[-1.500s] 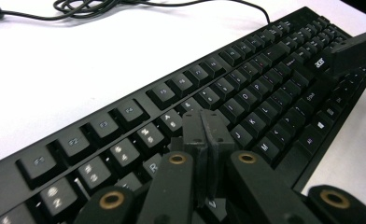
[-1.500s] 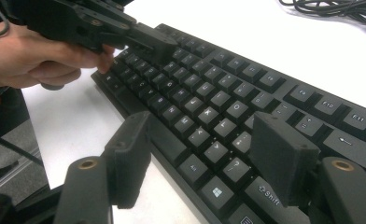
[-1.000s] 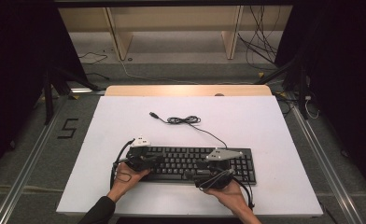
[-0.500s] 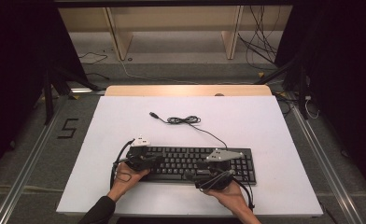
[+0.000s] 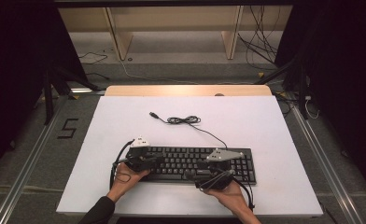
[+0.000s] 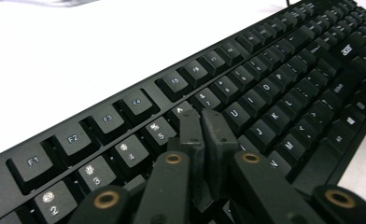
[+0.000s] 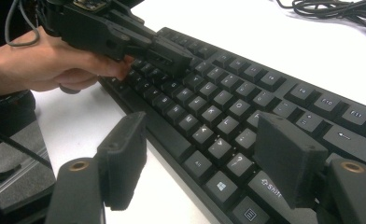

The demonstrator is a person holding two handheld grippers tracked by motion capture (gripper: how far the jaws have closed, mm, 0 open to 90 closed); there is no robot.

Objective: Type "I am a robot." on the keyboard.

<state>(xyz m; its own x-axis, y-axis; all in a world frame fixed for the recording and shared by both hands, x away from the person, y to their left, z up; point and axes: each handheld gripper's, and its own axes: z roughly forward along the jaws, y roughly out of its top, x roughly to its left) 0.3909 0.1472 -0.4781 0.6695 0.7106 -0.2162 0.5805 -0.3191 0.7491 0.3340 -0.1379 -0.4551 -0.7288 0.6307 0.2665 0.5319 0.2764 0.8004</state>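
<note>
Nothing much shifts vs. the earlier high view: both hands sit where they were at the keyboard (image 5: pixel 197 164), cable (image 5: pixel 186 120) unchanged. Only change is at the left gripper (image 6: pixel 203 122): its fingers (image 6: pixel 218 135) have just been opening a hair, yet they stand practically together w/ nothing between them, tips down on the number row near the 6 key.

Keyboard lies flat on the white bench (image 5: pixel 265 121), near the person's edge, its cable coiled just beyond it toward the far side. Judging by looks: stiff plastic slab, light-ish, won't flex, smooth edges maybe a bit slippery; keys give under pressure. Best hold is prob. the thin front or back edge, or the short ends, not the keycaps.

Left hand (image 5: pixel 125 177) comes in at the keyboard's left end, gripper angled low across the keys, pointing along the board. Right gripper (image 7: pixel 204 154) hovers at the keyboard's front edge nr the right half, fingers (image 7: pixel 286 156) wide apart, one over the bench, one over the Shift area, gripping nothing. Right hand (image 5: pixel 230 196) sits below the keyboard, wrist low.
</note>
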